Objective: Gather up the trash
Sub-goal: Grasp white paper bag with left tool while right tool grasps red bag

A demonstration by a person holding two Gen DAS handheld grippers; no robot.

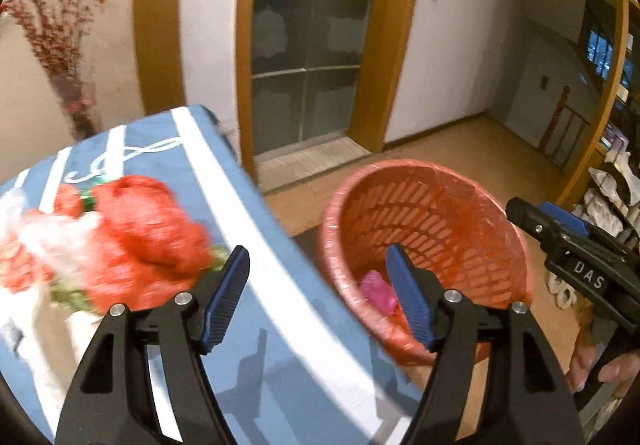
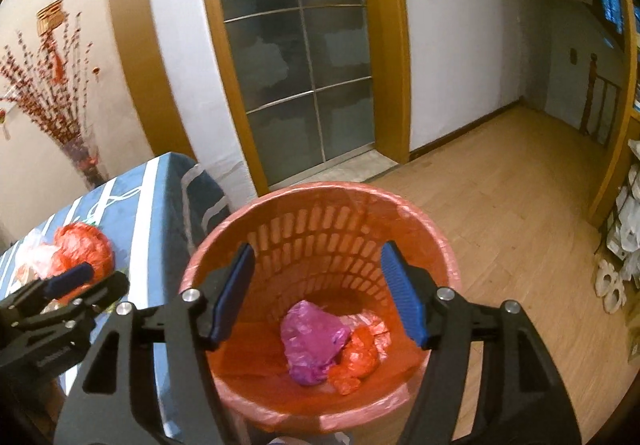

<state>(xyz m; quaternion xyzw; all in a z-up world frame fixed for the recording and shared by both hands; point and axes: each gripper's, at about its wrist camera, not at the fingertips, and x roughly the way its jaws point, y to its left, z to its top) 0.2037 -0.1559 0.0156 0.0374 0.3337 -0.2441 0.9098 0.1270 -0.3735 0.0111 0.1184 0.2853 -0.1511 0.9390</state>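
The right gripper [image 2: 316,293] hangs over the mouth of a red slotted wastebasket [image 2: 436,245] that stands on the wooden floor [image 2: 500,181] just beside a table covered with a blue-and-white cloth [image 2: 156,181]. Its blue-padded fingers [image 2: 400,293] stand well apart with nothing between them. In the bottom of the basket, which is lined with a thin red bag, lie a crumpled magenta plastic bag [image 2: 308,341] and, touching it on its right, a crumpled red plastic bag [image 2: 358,359], with a paler scrap behind them. The left gripper [image 1: 318,297] is held over the table edge, its fingers [image 1: 226,297] also spread wide and empty; one finger lies over the cloth, the other in front of the basket's rim. On the tabletop, near the left gripper's finger, sits a heap of more trash: bunched red plastic bags [image 1: 144,233] with whitish, clear plastic [image 1: 48,229] at their left, blurred in the left wrist view. From the right wrist camera the left gripper shows at the lower left edge, in front of that heap. A person's fingers [image 1: 600,371] show at the right gripper's handle in the left wrist view. Behind the basket is a frosted-glass door [image 2: 296,57] in a wooden frame, and a vase of red-blossomed branches [image 2: 56,97] stands by the far wall.
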